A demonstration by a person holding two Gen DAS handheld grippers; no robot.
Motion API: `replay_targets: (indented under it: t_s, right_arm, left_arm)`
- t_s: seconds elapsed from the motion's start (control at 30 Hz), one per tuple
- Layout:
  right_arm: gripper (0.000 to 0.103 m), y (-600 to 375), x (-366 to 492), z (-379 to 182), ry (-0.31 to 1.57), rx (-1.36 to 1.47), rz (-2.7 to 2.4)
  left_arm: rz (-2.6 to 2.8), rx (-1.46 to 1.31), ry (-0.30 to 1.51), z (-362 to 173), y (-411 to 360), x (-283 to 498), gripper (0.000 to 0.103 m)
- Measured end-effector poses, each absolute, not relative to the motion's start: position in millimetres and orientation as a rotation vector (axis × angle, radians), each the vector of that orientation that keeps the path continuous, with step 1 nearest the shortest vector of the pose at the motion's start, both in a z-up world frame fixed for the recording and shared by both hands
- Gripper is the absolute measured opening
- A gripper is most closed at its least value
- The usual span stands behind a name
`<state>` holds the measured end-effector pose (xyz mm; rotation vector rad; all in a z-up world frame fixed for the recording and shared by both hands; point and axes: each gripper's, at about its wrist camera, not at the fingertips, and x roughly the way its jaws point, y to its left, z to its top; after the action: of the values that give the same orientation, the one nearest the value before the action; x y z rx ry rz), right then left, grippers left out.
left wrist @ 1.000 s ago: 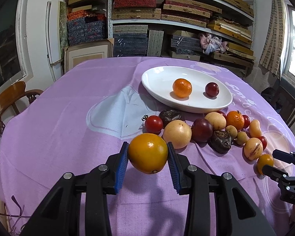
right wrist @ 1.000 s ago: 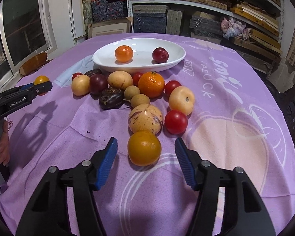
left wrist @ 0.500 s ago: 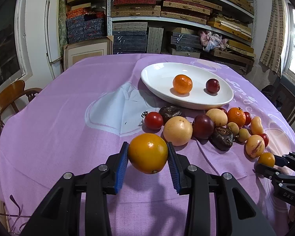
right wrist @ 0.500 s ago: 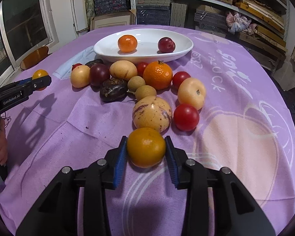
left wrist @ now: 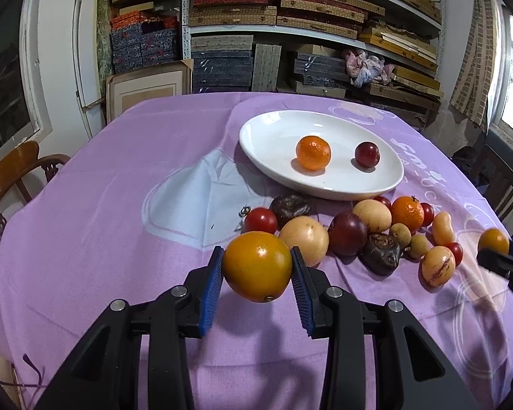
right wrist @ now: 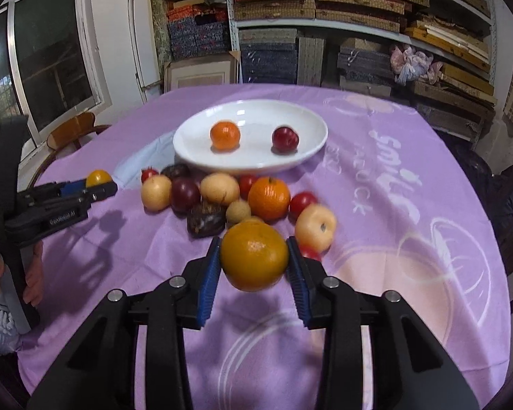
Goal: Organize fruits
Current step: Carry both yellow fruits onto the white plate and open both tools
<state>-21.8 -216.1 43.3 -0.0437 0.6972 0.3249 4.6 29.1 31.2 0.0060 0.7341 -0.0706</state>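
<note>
My left gripper (left wrist: 256, 273) is shut on an orange (left wrist: 256, 266) and holds it above the purple cloth, left of the fruit pile. My right gripper (right wrist: 253, 259) is shut on a second orange (right wrist: 254, 255), lifted off the table in front of the pile. The white oval plate (left wrist: 266, 130) stands behind the pile with a tangerine (left wrist: 313, 152) and a dark red plum (left wrist: 367, 154) in it. The plate shows in the right wrist view too (right wrist: 311, 123). The loose pile holds tomatoes, yellow fruits, dark passion fruits and a tangerine (right wrist: 268, 197).
The round table carries a purple cloth (left wrist: 119, 205). Wooden chairs stand at the left (left wrist: 17, 167) and at the right (left wrist: 502, 184). Shelves of boxes (left wrist: 290, 17) fill the back wall. The left gripper shows in the right wrist view (right wrist: 85, 191).
My right gripper closed on the orange that lay on the cloth and lifted it. My left gripper kept its orange and moved slightly forward.
</note>
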Motion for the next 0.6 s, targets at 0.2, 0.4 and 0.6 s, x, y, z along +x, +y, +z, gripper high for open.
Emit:
replay_targets:
  t_s: [0.2, 0.4, 0.6]
  right_arm:
    - [0.037, -202, 39, 78, 0.635, -0.033, 0.313]
    - [0.037, -174, 103, 48, 0.717, -0.073, 0.316]
    - [0.037, -157, 142, 27, 0.773, -0.099, 0.331]
  left_arm:
    - [-0.078, 0.048, 0.703, 59, 3, 54, 0.039]
    - [-0.09, 0.037, 0.763, 46, -23, 116, 0.039]
    - [-0.079, 0.022, 0.841, 21, -25, 161, 0.039]
